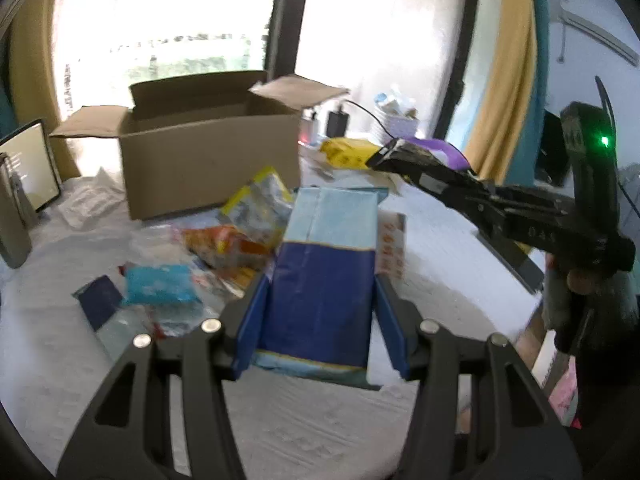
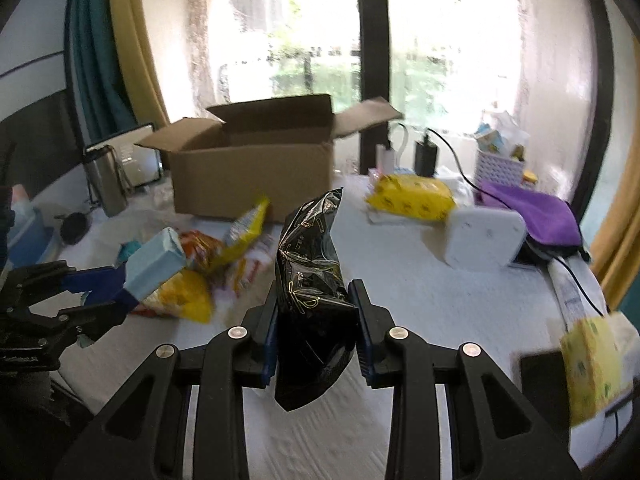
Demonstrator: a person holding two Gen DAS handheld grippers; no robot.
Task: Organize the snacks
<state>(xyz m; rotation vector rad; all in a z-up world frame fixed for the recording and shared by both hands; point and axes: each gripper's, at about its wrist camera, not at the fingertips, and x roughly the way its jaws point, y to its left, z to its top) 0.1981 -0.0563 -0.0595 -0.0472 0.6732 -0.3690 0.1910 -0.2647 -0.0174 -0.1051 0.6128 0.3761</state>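
This looks like a lived-in room of a home, a bedroom or sitting room by a large window. Tall window panes (image 2: 304, 40) with dark frames fill the back, greenery showing outside, and yellow curtains (image 2: 132, 40) with teal ones (image 2: 90, 52) hang at the sides. A table covered in a white textured cloth (image 2: 420, 300) holds household clutter: an open cardboard box (image 2: 248, 168), loose snack bags (image 1: 256, 204), a yellow pack of wipes (image 2: 412, 196), a purple cloth (image 2: 536, 212), a lilac basket (image 2: 500, 168) of small items, a plugged-in black charger (image 2: 426, 156) and a standing tablet (image 1: 30, 164).
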